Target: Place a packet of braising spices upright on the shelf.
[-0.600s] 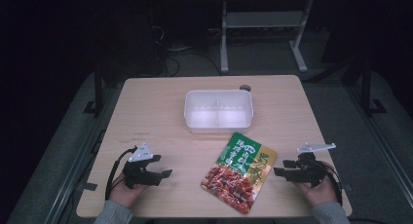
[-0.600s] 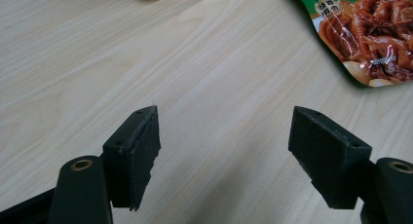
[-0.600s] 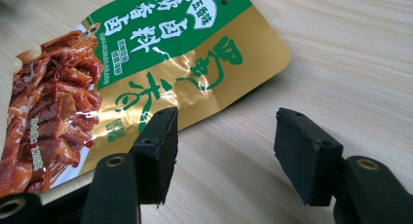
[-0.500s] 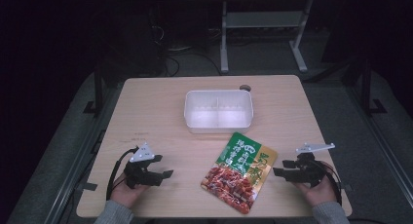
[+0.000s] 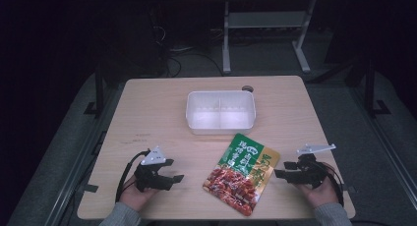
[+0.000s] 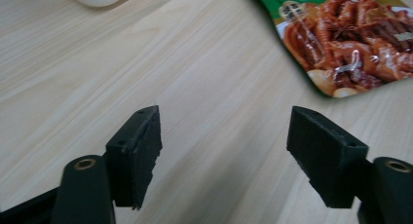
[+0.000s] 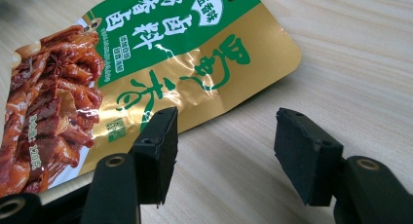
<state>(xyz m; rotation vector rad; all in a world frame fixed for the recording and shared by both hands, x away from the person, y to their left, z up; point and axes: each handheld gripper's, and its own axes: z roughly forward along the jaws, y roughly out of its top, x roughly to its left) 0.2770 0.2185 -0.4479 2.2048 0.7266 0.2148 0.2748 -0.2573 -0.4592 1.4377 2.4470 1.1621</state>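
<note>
The snack pouch (image 5: 242,173) is lying flat at lower centre, below the white tub (image 5: 221,111). The left gripper (image 5: 172,171) and right gripper (image 5: 281,170) are sitting released and empty beside it. Judging by position, the right one should be pinching the near gold edge, staying low.

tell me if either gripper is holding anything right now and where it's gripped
Nothing is held. The left gripper and right gripper are both open over bare table, on either side of the food pouch, neither touching it.

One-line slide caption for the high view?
Two open black grippers, left and right, flank a green-and-gold foil food pouch below a white plastic tub.
</note>
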